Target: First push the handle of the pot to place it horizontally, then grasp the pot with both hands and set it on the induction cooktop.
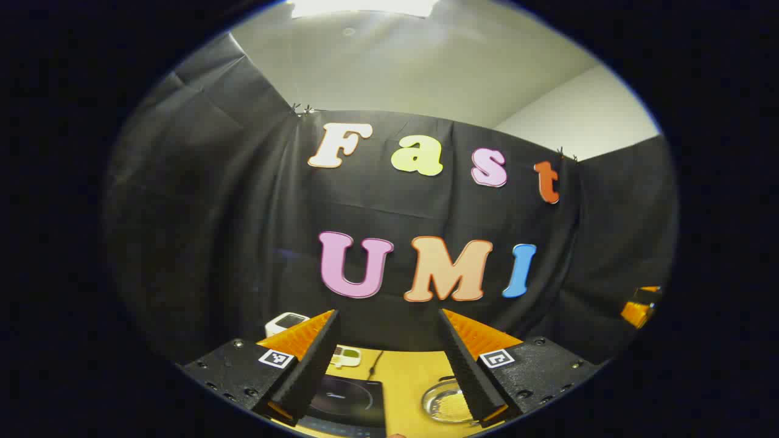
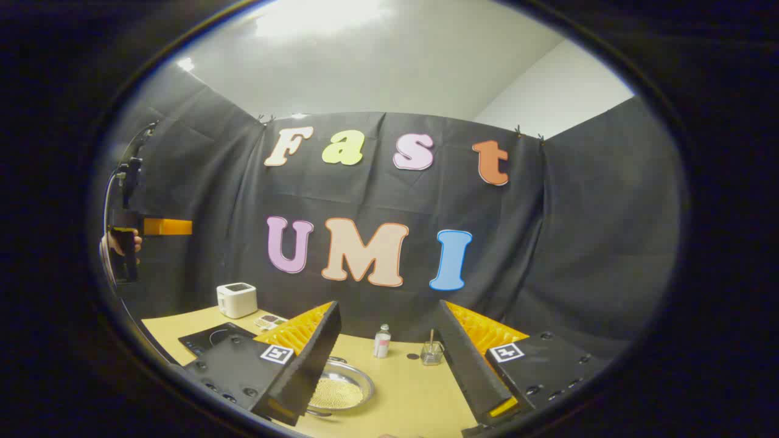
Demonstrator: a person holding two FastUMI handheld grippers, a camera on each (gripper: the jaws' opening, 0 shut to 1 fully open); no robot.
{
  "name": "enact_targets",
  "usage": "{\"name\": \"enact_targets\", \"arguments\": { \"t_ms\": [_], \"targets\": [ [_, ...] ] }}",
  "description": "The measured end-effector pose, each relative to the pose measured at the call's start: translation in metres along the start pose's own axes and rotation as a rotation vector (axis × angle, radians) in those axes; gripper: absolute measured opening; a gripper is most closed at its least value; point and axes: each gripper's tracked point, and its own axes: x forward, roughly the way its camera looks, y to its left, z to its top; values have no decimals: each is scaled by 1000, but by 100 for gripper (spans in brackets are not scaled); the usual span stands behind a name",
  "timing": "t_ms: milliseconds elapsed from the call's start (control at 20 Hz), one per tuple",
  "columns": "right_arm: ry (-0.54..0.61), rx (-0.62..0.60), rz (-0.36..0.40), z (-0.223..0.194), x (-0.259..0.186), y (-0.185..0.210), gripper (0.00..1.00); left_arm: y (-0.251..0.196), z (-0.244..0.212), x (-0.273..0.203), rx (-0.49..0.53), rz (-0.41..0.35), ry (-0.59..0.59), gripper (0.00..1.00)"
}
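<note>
The pot (image 2: 341,386) is a shallow shiny pan with a yellowish bottom, resting on the yellow table (image 2: 401,395) just below my right gripper's left finger. In the left gripper view the pot (image 1: 447,401) lies low, partly behind the right finger. Its handle is hidden. The black induction cooktop (image 1: 347,398) lies left of it, and in the right gripper view the cooktop (image 2: 210,337) is at the table's left. My left gripper (image 1: 388,313) and my right gripper (image 2: 388,304) are both open, empty and held high above the table.
A white box-shaped appliance (image 2: 237,299) stands behind the cooktop. A small bottle (image 2: 382,340) and a glass jar (image 2: 432,351) stand at the back of the table. A hand (image 2: 112,243) holds the left gripper up at the far left.
</note>
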Motion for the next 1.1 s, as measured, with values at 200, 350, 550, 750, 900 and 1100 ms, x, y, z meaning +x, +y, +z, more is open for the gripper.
{"name": "enact_targets", "arguments": {
  "t_ms": [200, 350, 550, 750, 900, 1100],
  "targets": [
    [49, 37, 19, -15, 13, 3, 97, -6, -6, -11, 20, 4, 23, 92],
    [67, 74, 37, -11, 19, 6, 98, -11, -3, -16, 46, 8, 11, 92],
    [81, 80, 16, -8, 22, 0, 97, -17, -12, -20, 44, -11, 32, 92],
    [101, 135, 39, -8, 26, -2, 98, -29, -22, -21, 40, -44, 52, 92],
    [115, 92, -34, -14, 33, -29, 96, -39, -27, -10, 48, -85, 46, 95],
    [144, 86, -78, -19, 47, -42, 97, -48, -27, 12, 35, -107, 38, 95]
  ]
}}
